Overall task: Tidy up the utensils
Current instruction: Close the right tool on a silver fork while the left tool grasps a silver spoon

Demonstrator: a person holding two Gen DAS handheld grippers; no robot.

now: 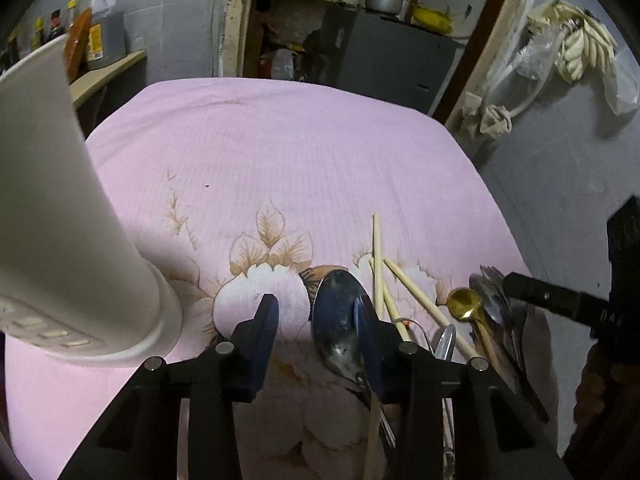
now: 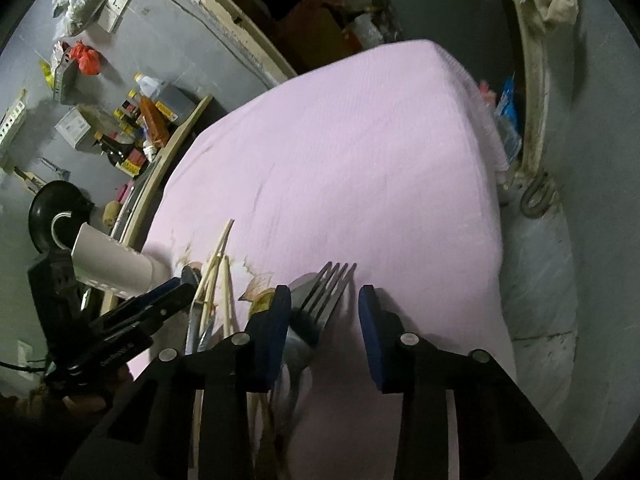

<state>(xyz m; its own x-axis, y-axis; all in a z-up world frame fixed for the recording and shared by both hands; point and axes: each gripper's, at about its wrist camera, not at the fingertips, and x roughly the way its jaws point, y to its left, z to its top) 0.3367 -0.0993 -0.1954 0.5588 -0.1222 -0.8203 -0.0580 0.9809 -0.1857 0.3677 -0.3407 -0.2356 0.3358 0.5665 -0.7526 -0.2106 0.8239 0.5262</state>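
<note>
Utensils lie in a pile on the pink flowered cloth (image 1: 280,152). In the left wrist view my left gripper (image 1: 316,316) is open, with a large steel spoon (image 1: 340,320) lying against its right finger. Right of it are wooden chopsticks (image 1: 378,264), a gold spoon (image 1: 464,304) and dark steel cutlery (image 1: 496,300). A tall white cup (image 1: 60,220) stands at the left. In the right wrist view my right gripper (image 2: 324,304) is open over a steel fork (image 2: 324,292) that lies beside its left finger. The chopsticks (image 2: 218,256) and the cup (image 2: 116,264) show at the left.
A wooden shelf with sauce bottles (image 2: 148,120) stands beyond the table's left side. A doorway with clutter (image 1: 360,32) is behind the table. Rags hang on the wall at right (image 1: 576,48). The right gripper's black body (image 1: 560,300) reaches in from the right.
</note>
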